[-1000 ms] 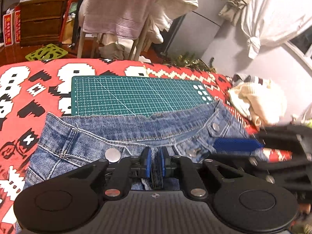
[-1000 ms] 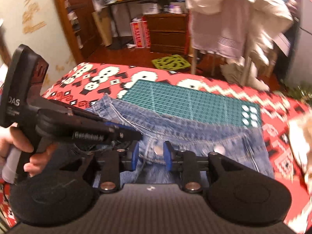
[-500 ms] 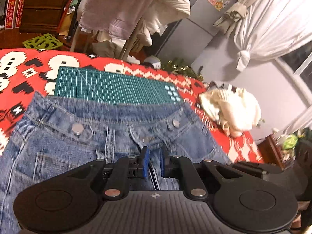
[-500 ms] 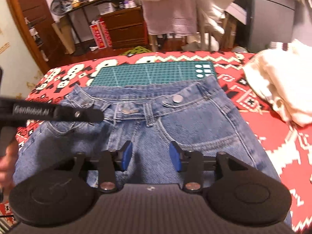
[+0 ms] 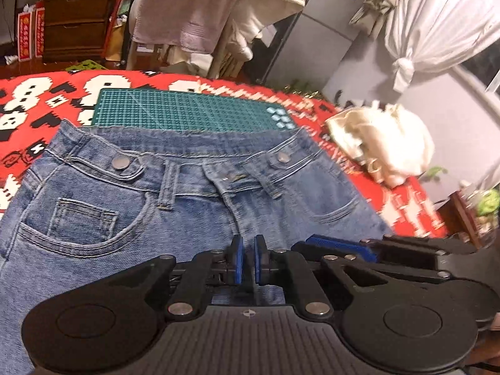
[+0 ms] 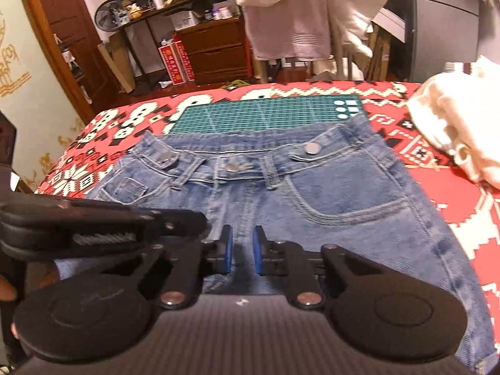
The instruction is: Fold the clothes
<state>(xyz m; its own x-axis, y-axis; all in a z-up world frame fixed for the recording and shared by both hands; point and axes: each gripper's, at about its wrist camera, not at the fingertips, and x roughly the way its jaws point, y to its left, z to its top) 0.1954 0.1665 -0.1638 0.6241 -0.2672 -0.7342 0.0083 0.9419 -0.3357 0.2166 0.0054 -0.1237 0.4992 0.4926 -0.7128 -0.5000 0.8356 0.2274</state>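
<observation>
Jeans, stitched blue denim, flat

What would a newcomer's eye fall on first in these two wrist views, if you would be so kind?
First the blue jeans, spread front-up across the middle with the waistband away from the cameras, overlapping the near edge of a green cutting mat. Next the red patterned cloth under everything, with a cream garment heaped at the right. Both the left gripper and the right gripper hang above the denim, jaws slightly apart.
</observation>
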